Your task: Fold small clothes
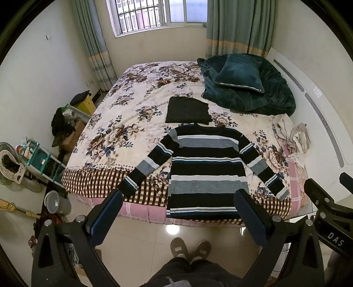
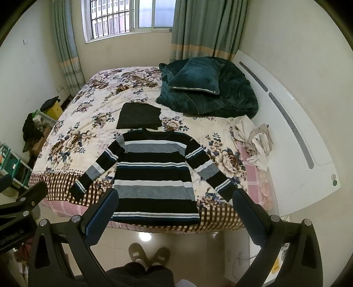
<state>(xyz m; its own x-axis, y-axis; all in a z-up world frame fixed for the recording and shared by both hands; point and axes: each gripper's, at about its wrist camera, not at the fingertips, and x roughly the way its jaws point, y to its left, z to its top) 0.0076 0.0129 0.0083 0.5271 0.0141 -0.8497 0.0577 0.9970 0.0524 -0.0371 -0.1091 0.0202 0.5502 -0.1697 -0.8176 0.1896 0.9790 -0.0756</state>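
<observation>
Left wrist | striped sweater flat, sleeves spread | bed

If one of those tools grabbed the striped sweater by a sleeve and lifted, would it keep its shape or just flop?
Probably flop: the striped sweater is a soft knit lying flat on the bed, its sleeves spread loosely. Lifted by one sleeve, the body would likely dangle and drag. It looks light, and the knit should give the pads grip rather than slip.

Barred window at upper centre, daylit, flanked by green curtains. Cream walls. Bed with floral cover fills mid-frame; white headboard at right. Glossy beige tiled floor at bottom; cluttered shelving at left.
</observation>
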